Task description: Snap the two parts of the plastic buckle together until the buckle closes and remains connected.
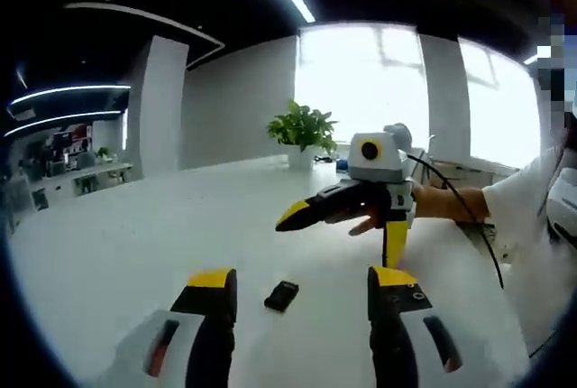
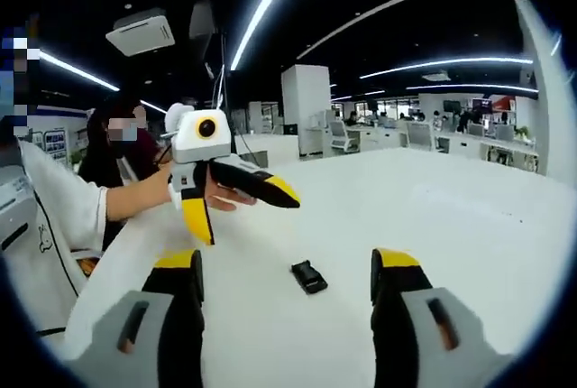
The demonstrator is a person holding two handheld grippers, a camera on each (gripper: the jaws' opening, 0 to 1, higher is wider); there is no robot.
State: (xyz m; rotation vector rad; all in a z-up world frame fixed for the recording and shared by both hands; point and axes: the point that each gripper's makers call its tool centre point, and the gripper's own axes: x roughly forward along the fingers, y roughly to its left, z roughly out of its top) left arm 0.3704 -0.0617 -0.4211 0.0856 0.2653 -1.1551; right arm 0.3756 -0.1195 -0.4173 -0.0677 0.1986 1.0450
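In the left gripper view, the left gripper (image 1: 302,293) has its jaws spread wide and empty above the white table (image 1: 135,226), with the black buckle (image 1: 281,295) lying flat on the table between and just beyond the jaw tips; the right gripper (image 1: 347,235) enters from the right, jaws splayed and holding nothing, a plant (image 1: 304,128) behind it. In the right gripper view, the left gripper (image 2: 239,212) hangs at the left, the buckle (image 2: 309,276) sits centre on the table (image 2: 469,217), and the right gripper (image 2: 288,271) is spread apart, empty.
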